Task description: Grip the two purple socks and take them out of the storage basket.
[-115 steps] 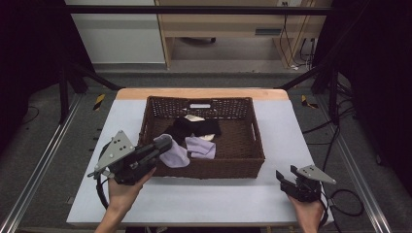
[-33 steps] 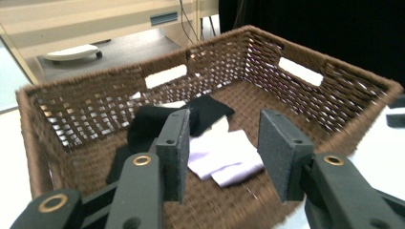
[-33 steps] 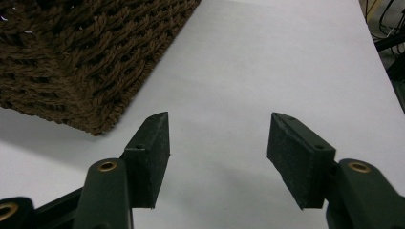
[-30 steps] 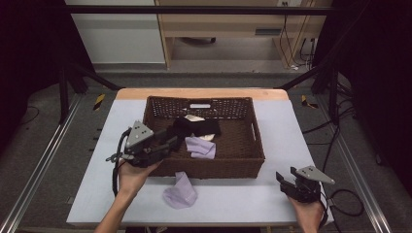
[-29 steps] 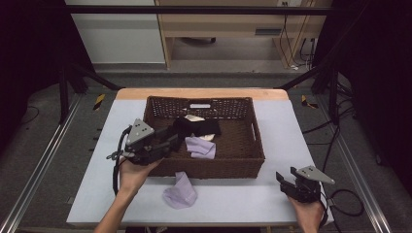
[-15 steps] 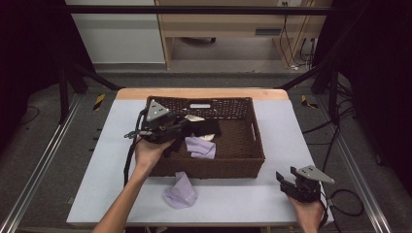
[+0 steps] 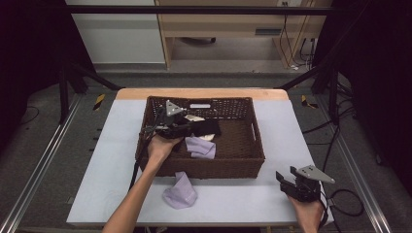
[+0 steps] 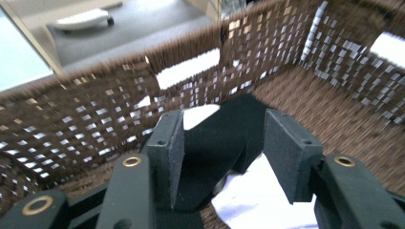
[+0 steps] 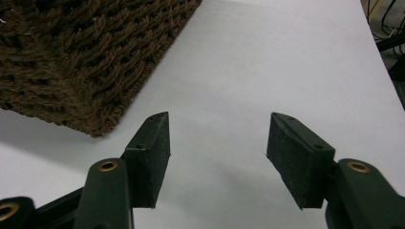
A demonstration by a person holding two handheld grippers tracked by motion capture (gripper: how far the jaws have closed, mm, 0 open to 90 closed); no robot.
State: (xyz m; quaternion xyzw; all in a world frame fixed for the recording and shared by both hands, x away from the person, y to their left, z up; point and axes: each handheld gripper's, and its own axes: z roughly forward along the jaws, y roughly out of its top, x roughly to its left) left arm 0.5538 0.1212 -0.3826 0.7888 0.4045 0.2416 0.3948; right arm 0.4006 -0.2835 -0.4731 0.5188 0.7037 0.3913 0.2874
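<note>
Lab, black rig frame (image 7: 73, 73), floor cables (image 7: 340, 141), taped floor

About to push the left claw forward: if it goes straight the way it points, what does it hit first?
Most likely the black garment, lying between the open left claw jaws inside the wicker basket. The basket wall stands beyond it; depth is unclear.

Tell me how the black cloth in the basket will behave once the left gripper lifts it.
The black cloth lies in flat folds in the basket, so it will probably droop and unfold. It looks thin, likely light. The left gripper, jaws just opening around it, may catch only one layer.
</note>
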